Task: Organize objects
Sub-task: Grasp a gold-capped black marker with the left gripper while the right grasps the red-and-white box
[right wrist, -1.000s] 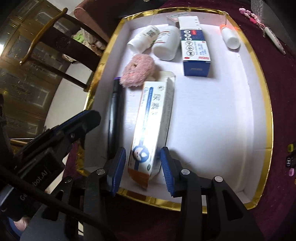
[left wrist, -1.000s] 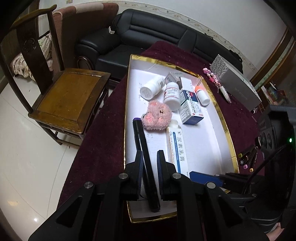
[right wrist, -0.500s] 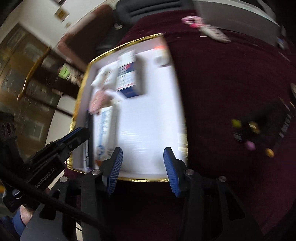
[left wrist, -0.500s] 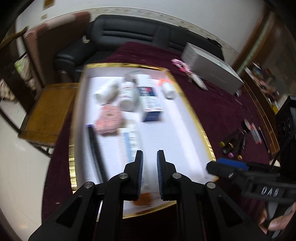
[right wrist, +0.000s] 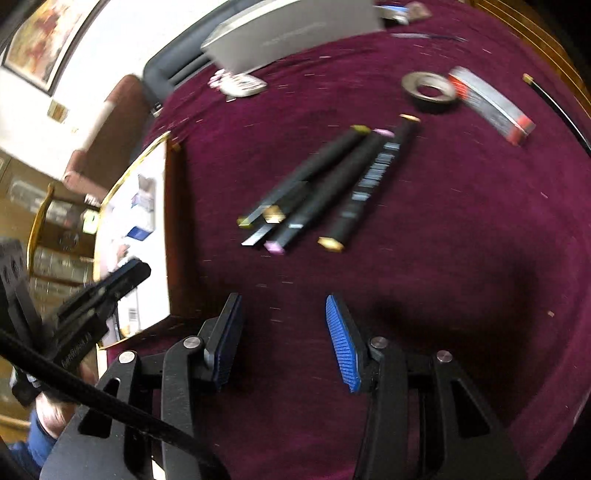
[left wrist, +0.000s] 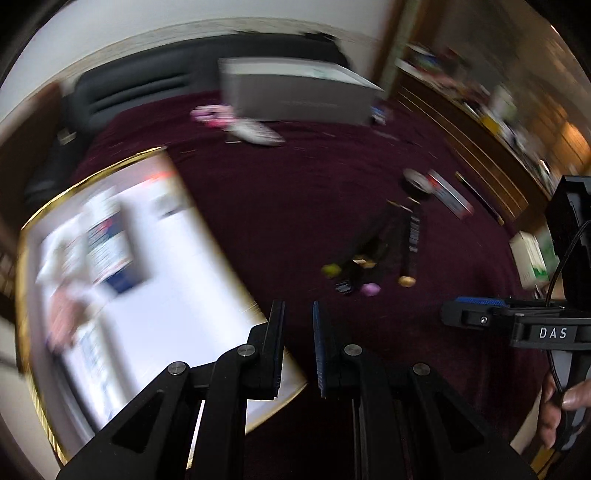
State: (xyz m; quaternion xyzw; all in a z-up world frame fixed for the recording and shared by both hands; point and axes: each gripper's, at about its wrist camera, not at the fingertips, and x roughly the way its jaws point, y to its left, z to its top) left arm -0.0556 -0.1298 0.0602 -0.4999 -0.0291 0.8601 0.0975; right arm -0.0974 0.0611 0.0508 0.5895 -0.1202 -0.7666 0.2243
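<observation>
Both views blurred. Left claw (left wrist: 298,343) has its jaws nearly together with nothing between them, and it hangs over the dark red cloth of the surface (left wrist: 288,192), right at the near right corner of the gold-rimmed white tray (left wrist: 221,266). The tray sits left of this claw and holds smeared boxes and bottles (too blurred to name singly). The bundle of black markers (left wrist: 380,254) lies on the cloth ahead and to the right of the left claw, well apart from it, not touched. Right claw (right wrist: 284,339) has its jaws apart, blue pads facing each other, nothing between them, only bare cloth under the gap. In the right wrist view the markers (right wrist: 332,188) lie straight ahead of the right claw, farther out on the surface (right wrist: 461,240), side by side and slanting up to the right, with yellow, pink and gold end caps showing; a clear stretch of cloth separates them from the fingertips. Beyond the markers a grey tape ring (right wrist: 430,90) rests flat, with a grey strip with red ends (right wrist: 491,105) just right of it. A long grey box (right wrist: 295,33) stands at the far edge, a small pink-white item (right wrist: 240,83) near its left end. The tray (right wrist: 147,221) shows at the left of this view, the left claw (right wrist: 125,275) in front of it. A hand (left wrist: 561,410) grips the right claw's handle at the right edge of the left wrist view.
</observation>
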